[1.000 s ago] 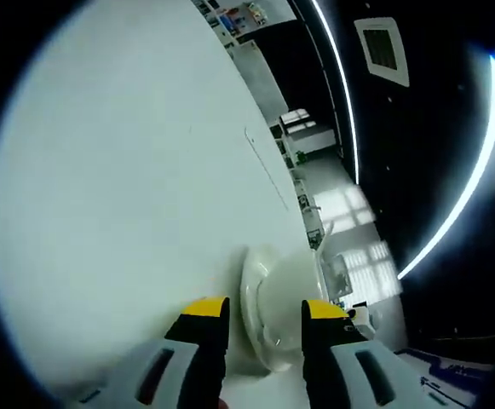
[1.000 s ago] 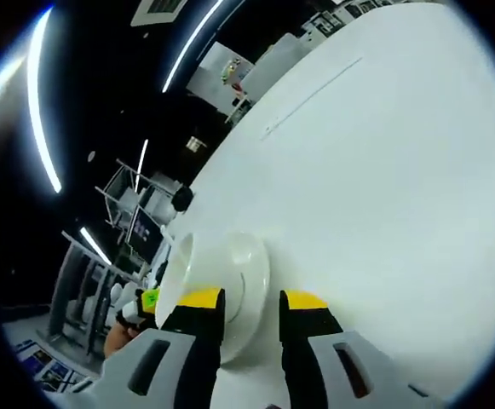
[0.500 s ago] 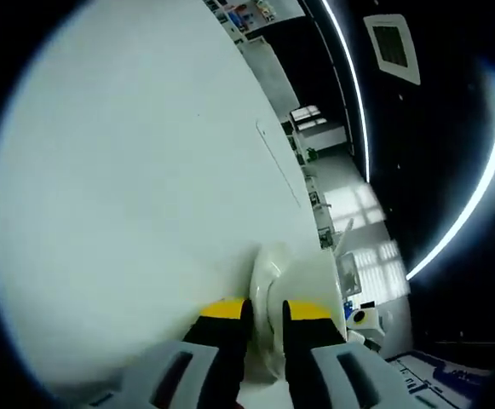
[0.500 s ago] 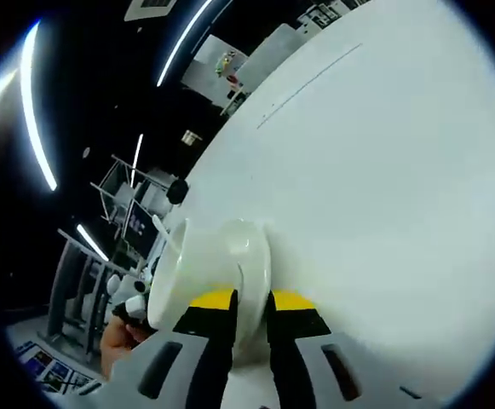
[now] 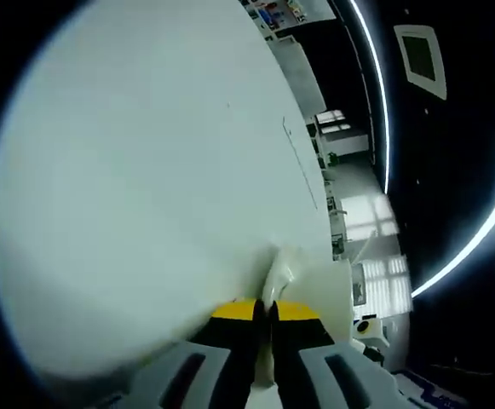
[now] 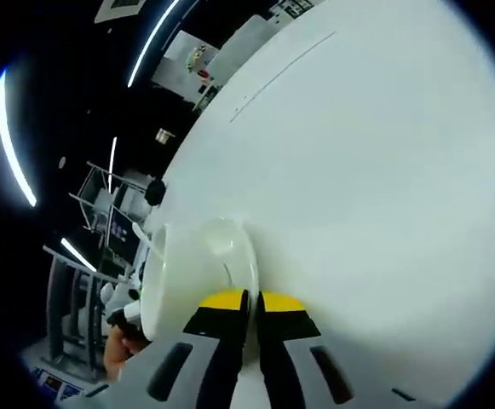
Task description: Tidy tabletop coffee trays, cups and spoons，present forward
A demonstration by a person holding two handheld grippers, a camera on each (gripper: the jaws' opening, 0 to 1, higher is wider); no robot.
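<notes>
**Closing on both rims at once**

Pinching down, both pairs of jaws have come together since a second ago, when each stood apart astride a white rim. The left gripper (image 5: pixel 264 308) now has its yellow-tipped jaws clamped on the thin edge of a white saucer (image 5: pixel 274 274), seen almost edge-on in the left gripper view, with a pale cup-like shape beside it that I cannot make out clearly. The right gripper (image 6: pixel 253 300) has done the same, jaws squeezed on the rim of its own saucer (image 6: pixel 198 271), which shows a shallow round well in the right gripper view. Each dish lies at the near edge of the white tabletop (image 6: pixel 375 170), which runs away bare beyond it. Both grasps look secured, so I judge that lifting or sliding the saucers forward into place comes next. Further off, ceiling light strips (image 5: pixel 375 77) glow in the dark room.
</notes>
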